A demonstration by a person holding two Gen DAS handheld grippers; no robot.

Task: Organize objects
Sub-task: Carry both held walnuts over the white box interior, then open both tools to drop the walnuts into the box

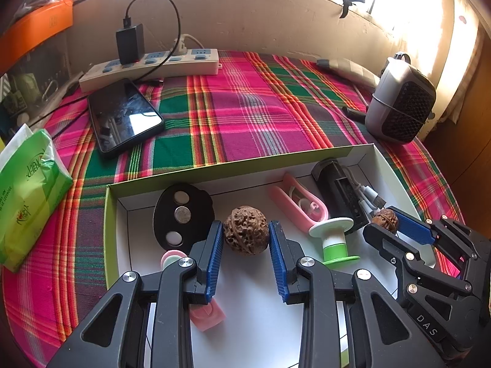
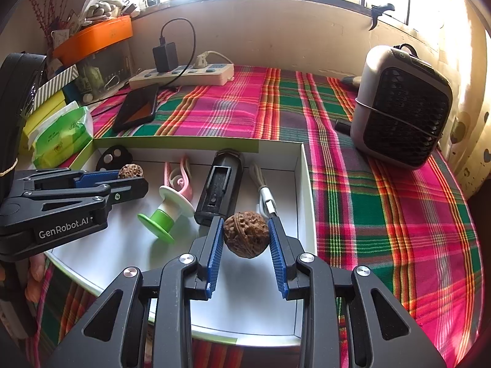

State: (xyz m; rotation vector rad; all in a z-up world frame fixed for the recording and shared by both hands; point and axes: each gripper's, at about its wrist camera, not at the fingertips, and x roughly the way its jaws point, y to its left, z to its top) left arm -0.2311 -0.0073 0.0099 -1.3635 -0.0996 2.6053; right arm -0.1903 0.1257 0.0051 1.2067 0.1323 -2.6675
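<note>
A shallow white box with a green rim (image 1: pixel 233 165) (image 2: pixel 303 184) lies on the plaid cloth. My left gripper (image 1: pixel 246 236) is shut on a brown walnut (image 1: pixel 246 230) over the box floor; it also shows in the right wrist view (image 2: pixel 130 175). My right gripper (image 2: pixel 246 239) is shut on a second walnut (image 2: pixel 246 237) above the box's right part; it also shows in the left wrist view (image 1: pixel 385 222). In the box lie a black oval holder with coin cells (image 1: pixel 182 214), a pink clip (image 1: pixel 299 202), a green-white spool (image 1: pixel 336 240) and a black charger with cable (image 1: pixel 337 190).
On the cloth behind the box lie a black phone (image 1: pixel 125 116) and a white power strip with a black adapter (image 1: pixel 153 67). A green tissue pack (image 1: pixel 27 196) lies at left. A grey desk fan (image 1: pixel 399 104) (image 2: pixel 402 107) stands at right. The wall is behind.
</note>
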